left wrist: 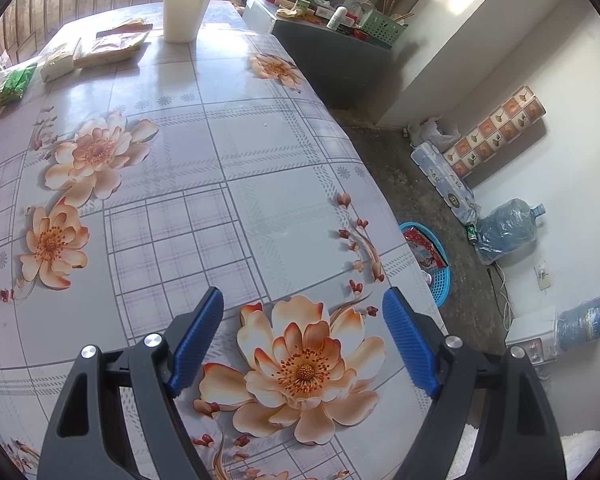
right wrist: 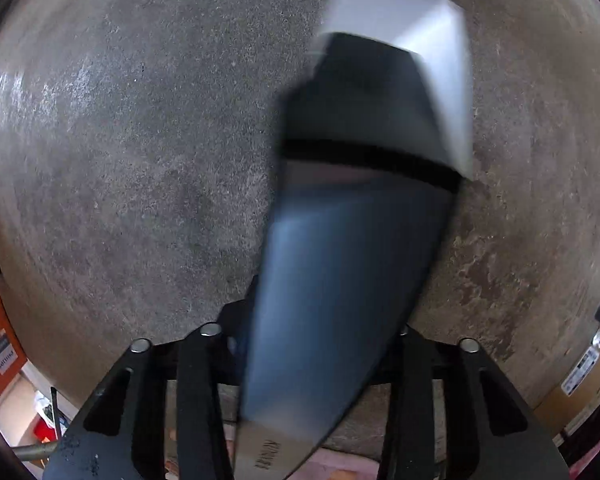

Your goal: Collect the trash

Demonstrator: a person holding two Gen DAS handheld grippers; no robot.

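Left gripper (left wrist: pixel 302 336): wide open, empty, poised above flowered tablecloth (left wrist: pixel 204 168).
Right gripper (right wrist: pixel 312 360): aimed at concrete floor (right wrist: pixel 140 140); blurred carton (right wrist: pixel 356 240) between jaws, grip unclear.
Paper cup (left wrist: pixel 186 12): upright at table's far end, beside wrappers (left wrist: pixel 104 46).

One cup (left wrist: pixel 187 12), two water jugs (left wrist: pixel 507 230), one basket (left wrist: pixel 440 276).

A home: floral-clothed table (left wrist: pixel 228 152), cluttered shelf (left wrist: pixel 332 40), concrete floor (right wrist: pixel 140 140).
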